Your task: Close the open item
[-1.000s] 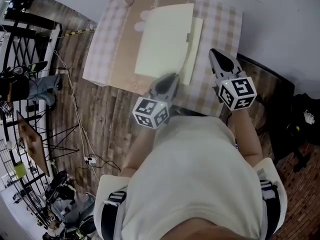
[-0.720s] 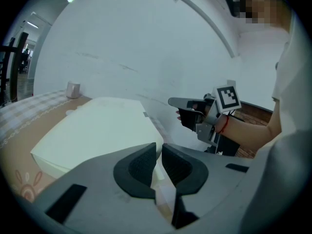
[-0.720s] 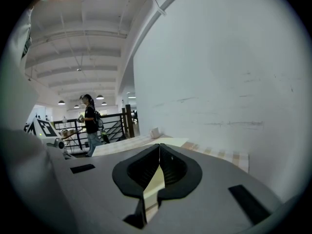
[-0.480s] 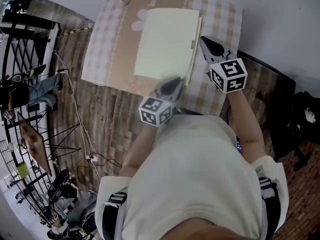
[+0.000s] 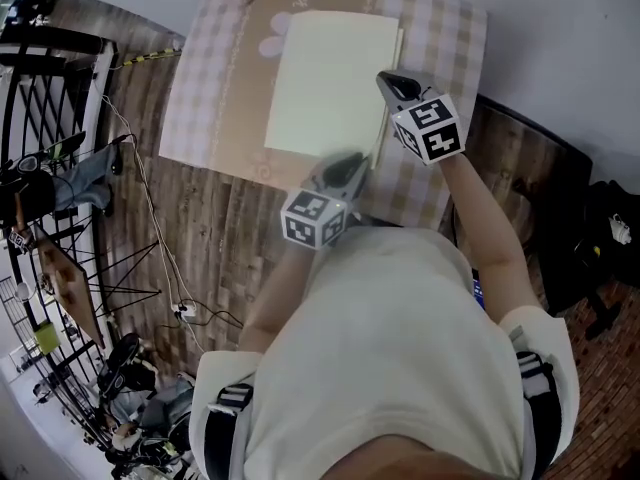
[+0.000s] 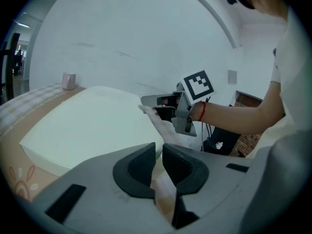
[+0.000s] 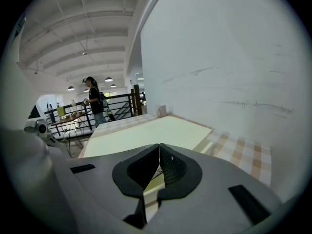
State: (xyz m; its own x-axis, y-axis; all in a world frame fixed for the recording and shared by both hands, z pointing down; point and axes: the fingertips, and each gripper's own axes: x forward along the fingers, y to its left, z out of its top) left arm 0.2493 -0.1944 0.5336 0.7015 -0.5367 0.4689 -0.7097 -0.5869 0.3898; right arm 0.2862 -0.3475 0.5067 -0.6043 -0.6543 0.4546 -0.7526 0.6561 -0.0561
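1. Since the earlier frames, brought the right claw (image 5: pixel 386 80) leftward and down, from over the checked bench (image 5: pixel 450 38) to the right edge of the pale yellow folder (image 5: pixel 330 78). Left the top cover lying nearly square over the leaf beneath, with only a sliver showing along that edge. Hardly shifted the left claw (image 5: pixel 347 162) at the folder's near edge.
2. Judged close to done: folder flat on the brown mat (image 5: pixel 245 88) in the middle of the bench, cover down.
3. To finish well, press lightly straight down along the free right edge so the cover seats flush. Avoid any sideways shove, which would probably slide the folder over the mat. Keep the left claw by the near corner as a stop.
4. Right claw: tips closed together with nothing gripped, pointing left and shallowly down at the folder's edge. Cannot tell whether it touches the cover.
5. Left claw: has just been opening, now parted by a narrow gap with only checked cloth visible through it. Aimed shallowly downward, away from the body, with the folder's near corner just beyond the tips.
6. Right forearm stretched forward along the bench's right side; left forearm bent close to the torso.
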